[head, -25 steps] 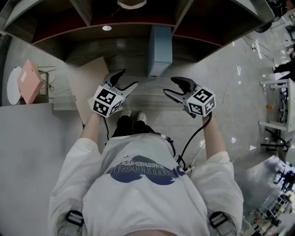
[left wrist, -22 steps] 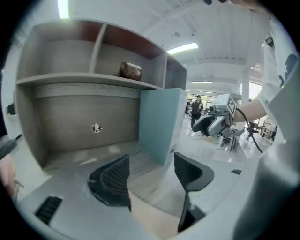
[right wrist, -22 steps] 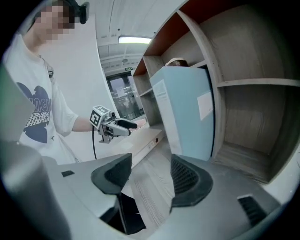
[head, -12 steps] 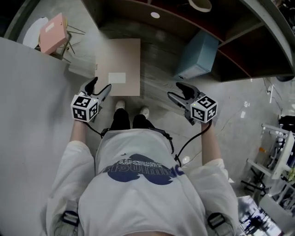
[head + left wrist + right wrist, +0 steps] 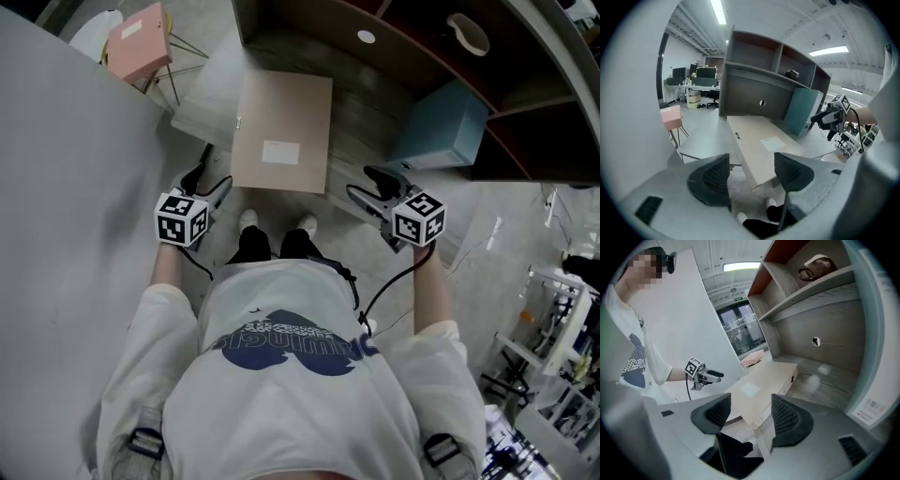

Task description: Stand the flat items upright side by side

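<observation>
A flat beige file box (image 5: 281, 131) lies on the grey desk, its near edge jutting over the desk's front. A light-blue box (image 5: 441, 127) stands upright to its right under the shelf. My left gripper (image 5: 208, 178) hovers open just off the beige box's near left corner, nothing between its jaws. My right gripper (image 5: 370, 186) is open and empty off the near right corner, in front of the blue box. The left gripper view looks along the beige box (image 5: 761, 145) toward the blue box (image 5: 801, 112). The right gripper view shows the beige box (image 5: 764, 380) just ahead.
A desk hutch with shelves (image 5: 394, 47) runs along the back; a brown object (image 5: 815, 266) sits on an upper shelf. A pink box (image 5: 138, 37) rests on a wire stool to the left. A white partition (image 5: 66, 206) stands close at the left.
My left gripper has swung out to the left and rolled, ending beside the beige box's near left corner. The right gripper shifted a little. The beige box is now in full view.
</observation>
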Demonstrator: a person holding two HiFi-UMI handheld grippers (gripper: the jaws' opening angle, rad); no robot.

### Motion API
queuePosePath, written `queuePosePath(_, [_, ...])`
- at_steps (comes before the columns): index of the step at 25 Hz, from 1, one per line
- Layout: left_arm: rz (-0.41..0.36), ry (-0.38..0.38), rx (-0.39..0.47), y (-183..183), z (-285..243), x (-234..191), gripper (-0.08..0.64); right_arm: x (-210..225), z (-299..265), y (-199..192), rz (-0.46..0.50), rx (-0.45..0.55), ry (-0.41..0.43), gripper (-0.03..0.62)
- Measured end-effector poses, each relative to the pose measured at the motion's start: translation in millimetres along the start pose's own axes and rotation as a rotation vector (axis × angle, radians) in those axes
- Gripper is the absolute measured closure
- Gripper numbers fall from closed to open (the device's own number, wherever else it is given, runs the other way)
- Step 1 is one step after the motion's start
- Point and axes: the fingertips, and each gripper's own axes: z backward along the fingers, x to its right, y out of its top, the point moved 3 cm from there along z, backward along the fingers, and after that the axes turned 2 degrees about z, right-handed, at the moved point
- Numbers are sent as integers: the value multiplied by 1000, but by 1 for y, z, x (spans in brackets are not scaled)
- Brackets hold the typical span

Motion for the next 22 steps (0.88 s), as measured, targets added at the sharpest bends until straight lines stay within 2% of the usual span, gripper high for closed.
queuePosePath(10, [27, -176, -79, -32, -4, -29, 253, -43, -45, 1, -56, -21, -49, 324])
queuePosePath(13, [60, -236, -96, -39, -8, -33, 253, -53, -56, 1, -79, -13, -68, 324])
queuePosePath(18, [178, -346, -105, -47, -19, -37, 253, -67, -67, -2, -113, -7, -97, 324])
queuePosePath(22, [350, -425, -90, -49, -36, -38, 253, -67, -68, -4, -148, 2, -117, 324])
